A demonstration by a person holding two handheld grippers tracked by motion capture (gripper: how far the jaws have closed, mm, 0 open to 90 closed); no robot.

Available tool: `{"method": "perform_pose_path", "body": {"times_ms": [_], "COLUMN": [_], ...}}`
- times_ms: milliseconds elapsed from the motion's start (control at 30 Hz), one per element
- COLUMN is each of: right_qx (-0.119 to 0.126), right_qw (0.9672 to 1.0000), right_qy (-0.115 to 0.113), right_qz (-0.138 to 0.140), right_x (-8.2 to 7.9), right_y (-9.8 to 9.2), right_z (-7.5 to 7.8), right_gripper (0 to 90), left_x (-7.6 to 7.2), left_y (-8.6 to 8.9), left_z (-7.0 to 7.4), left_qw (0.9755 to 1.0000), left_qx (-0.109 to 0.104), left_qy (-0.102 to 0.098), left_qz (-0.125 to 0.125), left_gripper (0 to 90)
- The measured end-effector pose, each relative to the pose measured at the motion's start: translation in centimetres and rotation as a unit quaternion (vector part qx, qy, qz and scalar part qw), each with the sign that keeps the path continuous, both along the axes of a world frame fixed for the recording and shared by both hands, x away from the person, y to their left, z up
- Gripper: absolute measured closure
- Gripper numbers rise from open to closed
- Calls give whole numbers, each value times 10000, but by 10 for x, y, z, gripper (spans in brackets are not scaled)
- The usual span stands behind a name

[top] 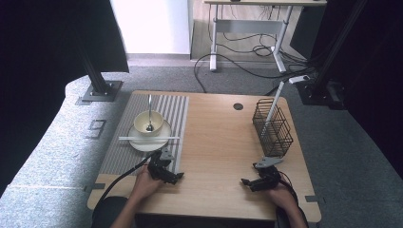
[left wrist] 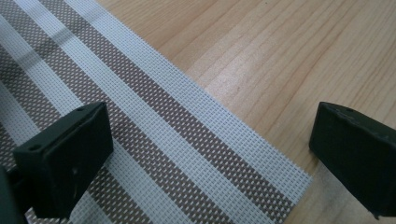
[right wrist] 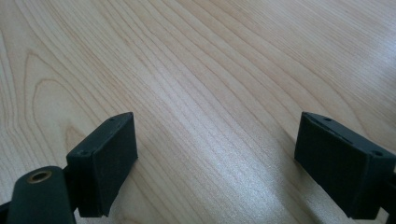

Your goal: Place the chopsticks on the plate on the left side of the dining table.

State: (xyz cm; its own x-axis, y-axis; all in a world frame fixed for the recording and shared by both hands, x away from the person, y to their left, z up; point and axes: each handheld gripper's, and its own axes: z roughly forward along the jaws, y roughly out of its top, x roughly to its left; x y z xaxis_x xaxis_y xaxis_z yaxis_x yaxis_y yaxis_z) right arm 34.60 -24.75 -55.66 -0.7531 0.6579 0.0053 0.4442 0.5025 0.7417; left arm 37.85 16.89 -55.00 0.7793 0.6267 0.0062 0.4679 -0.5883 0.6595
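Striped placemat (left wrist: 154, 140) lies under the left gripper (left wrist: 210, 154), whose jaws are spread and empty over its corner. Bare wooden counter (right wrist: 210, 70) lies below the right gripper (right wrist: 215, 168), also spread wide, empty.

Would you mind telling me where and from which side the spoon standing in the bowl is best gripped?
Grip the spoon on the upper part of its handle, coming from above. Its head sits down inside the bowl, while the slim handle leans on the far rim and sticks up free. The left tool, jaws open at the placemat's near corner, looks the closer one.
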Motion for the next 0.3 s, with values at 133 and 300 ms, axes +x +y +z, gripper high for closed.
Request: {"method": "perform_pose_path", "body": {"times_ms": [133,300], "right_qx": [1,-2], "right_qw": [10000,10000], "right_qy": [-1,-1], "right_qz": [-1,3], "right_x": [0,0], "right_y": [0,0], "right_z": [0,0], "right_gripper": [124,121], "left_x": [0,0], "left_y": [0,0], "left_z": [0,0], "left_qw": [10000,10000], "left_qx": [-5,-1], "left_qy": [11,8], "left_qz": [3,3], "left_gripper": [0,0]}}
